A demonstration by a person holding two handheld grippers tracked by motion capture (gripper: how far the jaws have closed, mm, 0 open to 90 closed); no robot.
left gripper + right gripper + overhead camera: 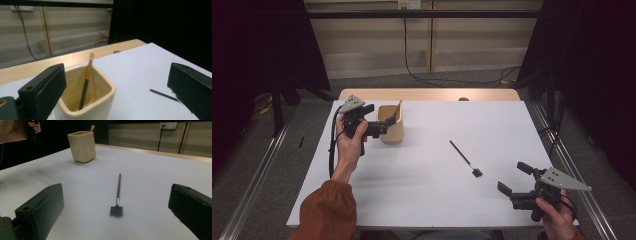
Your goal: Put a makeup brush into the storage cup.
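The left tool [384,124] is held wide open just above the cream cup [391,131], in which an orange-handled brush [86,80] is leaned. The right tool [516,178] is spread wide; the black brush [118,195] is seen lying ahead of it on the table [422,195], untouched.

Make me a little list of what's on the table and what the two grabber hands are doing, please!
table: white table top
cup: cream square cup, upright, far left part of the table
in the cup: brush with black and tan handle, leaning
on the table: flat black brush, lying loose near the middle
left gripper: open, held at the cup, holding nothing
right gripper: open, near the front right corner, pointed at the black brush, not touching it
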